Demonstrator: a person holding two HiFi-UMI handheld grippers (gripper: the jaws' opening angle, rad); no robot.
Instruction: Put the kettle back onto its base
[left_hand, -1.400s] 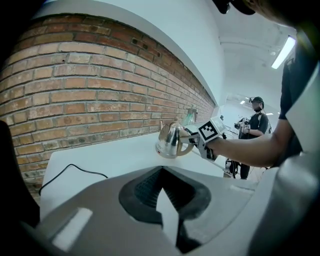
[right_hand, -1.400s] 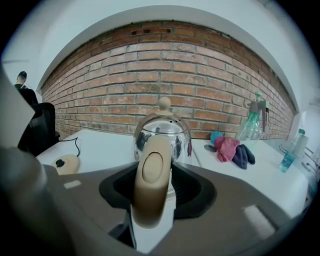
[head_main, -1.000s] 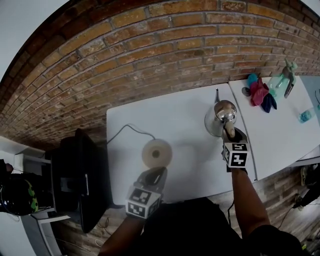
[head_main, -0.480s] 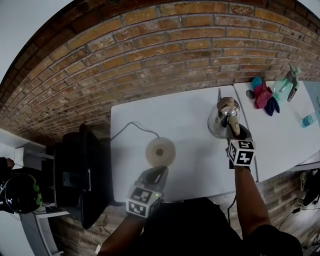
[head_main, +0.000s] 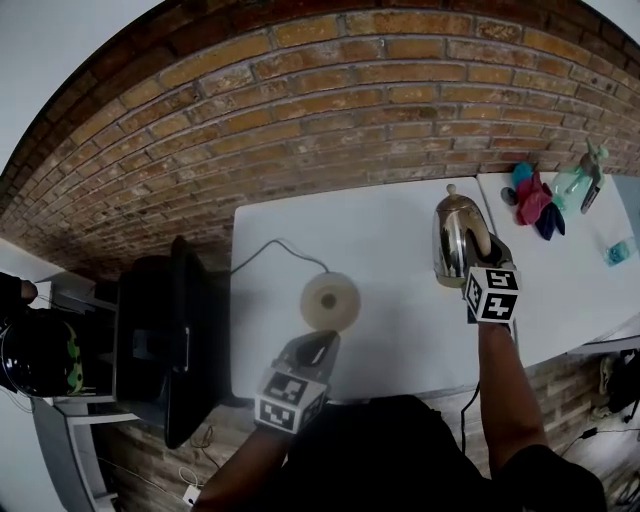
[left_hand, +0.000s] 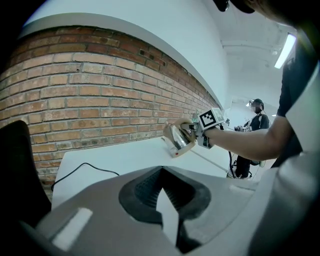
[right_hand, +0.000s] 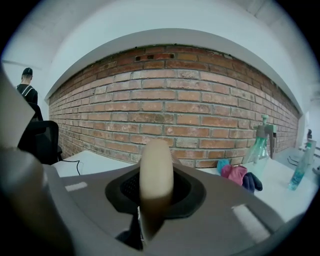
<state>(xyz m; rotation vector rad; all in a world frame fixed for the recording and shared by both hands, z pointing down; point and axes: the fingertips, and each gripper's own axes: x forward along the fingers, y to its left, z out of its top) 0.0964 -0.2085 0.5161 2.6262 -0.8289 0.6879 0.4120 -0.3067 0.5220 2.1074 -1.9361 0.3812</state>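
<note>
A shiny steel kettle (head_main: 455, 238) with a beige handle (right_hand: 156, 175) hangs tilted just above the white table (head_main: 390, 340), at its right end. My right gripper (head_main: 482, 258) is shut on that handle from the near side. The left gripper view also shows the kettle (left_hand: 179, 139) leaning and off the tabletop. The round beige base (head_main: 330, 300) lies near the table's middle, left of the kettle, with a black cord (head_main: 270, 250) running to the back left. My left gripper (head_main: 315, 350) hovers at the front edge just short of the base, jaws together and holding nothing.
A second table on the right carries a green spray bottle (head_main: 580, 178), pink and dark cloths (head_main: 535, 200) and a small blue bottle (head_main: 617, 252). A black chair (head_main: 165, 340) stands left of the table. The brick wall runs behind. A person (left_hand: 256, 112) stands far off.
The kettle has come up off the table and tipped over, so its side now shows instead of its lid. The left gripper has stayed by the base.
</note>
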